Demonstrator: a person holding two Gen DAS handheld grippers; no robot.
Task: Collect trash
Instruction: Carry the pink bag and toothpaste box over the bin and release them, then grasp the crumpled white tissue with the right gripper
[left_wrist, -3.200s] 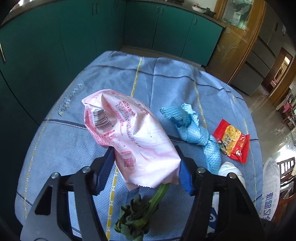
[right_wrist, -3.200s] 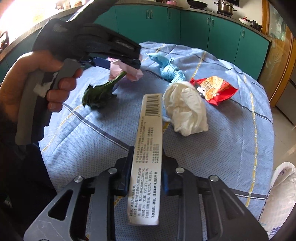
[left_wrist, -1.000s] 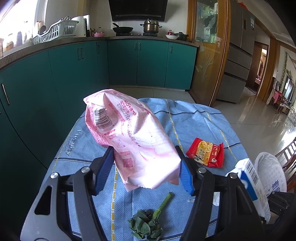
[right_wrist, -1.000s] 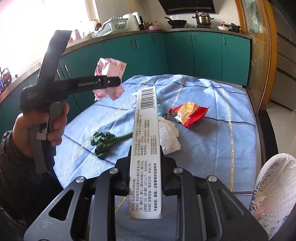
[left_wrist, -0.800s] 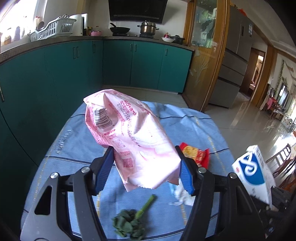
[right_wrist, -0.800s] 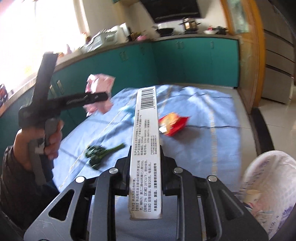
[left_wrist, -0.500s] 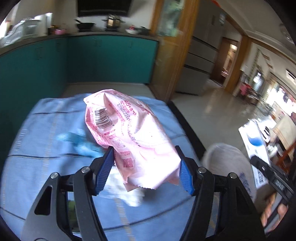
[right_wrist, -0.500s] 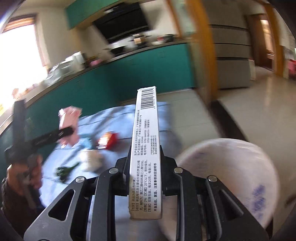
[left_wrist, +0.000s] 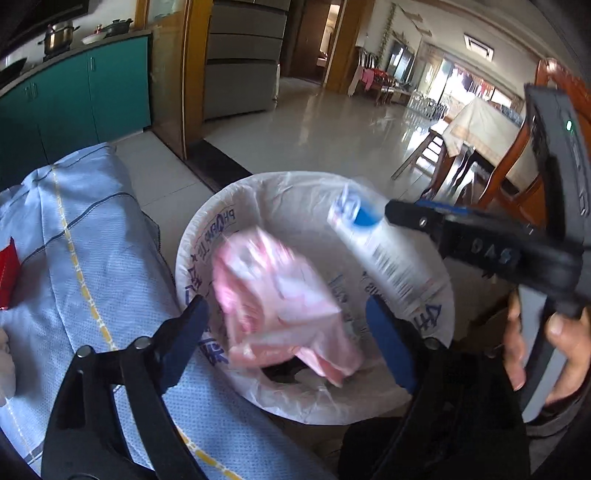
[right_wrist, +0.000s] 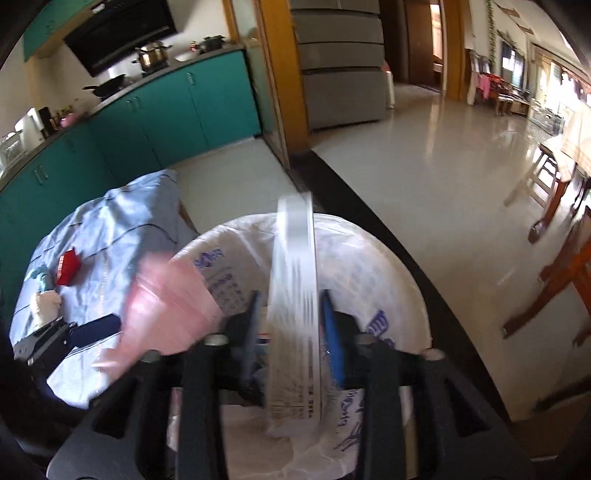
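Note:
Both grippers hang over a trash bin lined with a white printed bag (left_wrist: 258, 192) (right_wrist: 388, 258) beside the table. My left gripper (left_wrist: 291, 332) is open; the pink plastic bag (left_wrist: 280, 306) is blurred and falls free between its blue pads (left_wrist: 192, 328) into the bin. It also shows in the right wrist view (right_wrist: 166, 306). My right gripper (right_wrist: 291, 339) has its jaws parted; the white carton with a barcode (right_wrist: 291, 314) is blurred and slips down between them. The carton also shows in the left wrist view (left_wrist: 384, 258).
The table with the blue cloth (left_wrist: 74, 229) lies left of the bin; on it are a red snack packet (right_wrist: 68, 262), a white crumpled bag (right_wrist: 44, 302) and a blue rag (right_wrist: 38, 275). Teal cabinets (right_wrist: 166, 118) stand behind. Wooden chairs (right_wrist: 561, 266) stand at right.
Both grippers swung from the table to over the bin. The left jaws opened and dropped the pink bag. The right jaws parted and the carton is sliding out.

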